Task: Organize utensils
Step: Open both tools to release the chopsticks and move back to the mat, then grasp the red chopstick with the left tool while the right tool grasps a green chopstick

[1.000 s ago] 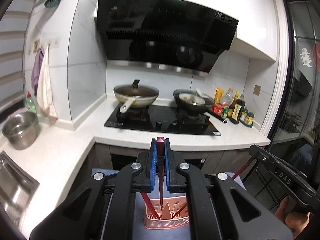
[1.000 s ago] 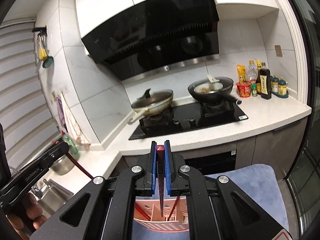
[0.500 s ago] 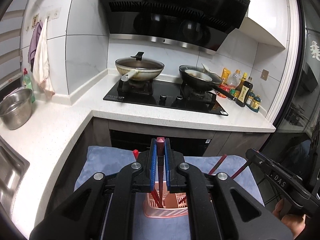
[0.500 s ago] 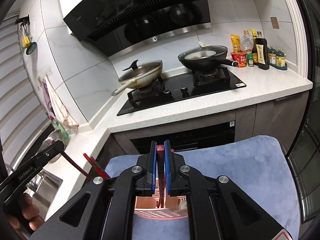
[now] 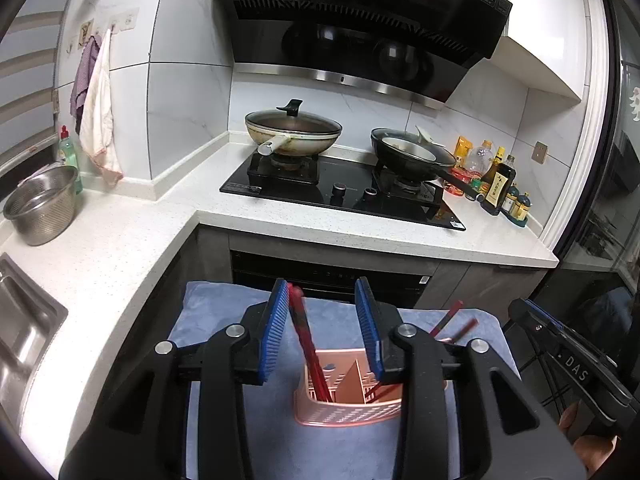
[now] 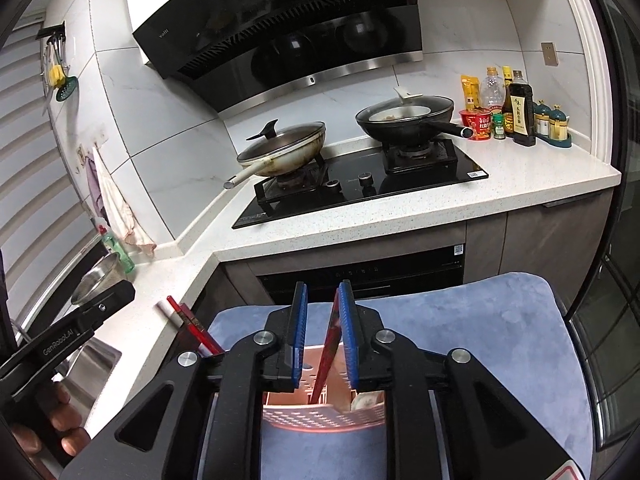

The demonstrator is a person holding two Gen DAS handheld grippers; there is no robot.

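1. The left gripper (image 5: pixel 326 328) hung over the pink utensil basket (image 5: pixel 348 404); its jaws were opening, released, with a red chopstick (image 5: pixel 306 344) standing loose between them, its tip in the basket.
2. The right gripper (image 6: pixel 323 332) was opening too; its red chopstick (image 6: pixel 330 344) leaned against the right pad (image 6: pixel 347 332), lower end in the basket.
3. The basket stood on a blue cloth (image 6: pixel 500 340) near its front edge.

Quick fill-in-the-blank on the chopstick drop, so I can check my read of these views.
1. The basket is coloured ____.
2. The chopsticks are coloured ____.
3. The basket stands on a blue ____.
4. The wok on the stove wears a glass ____.

Missing words: pink; red; cloth; lid
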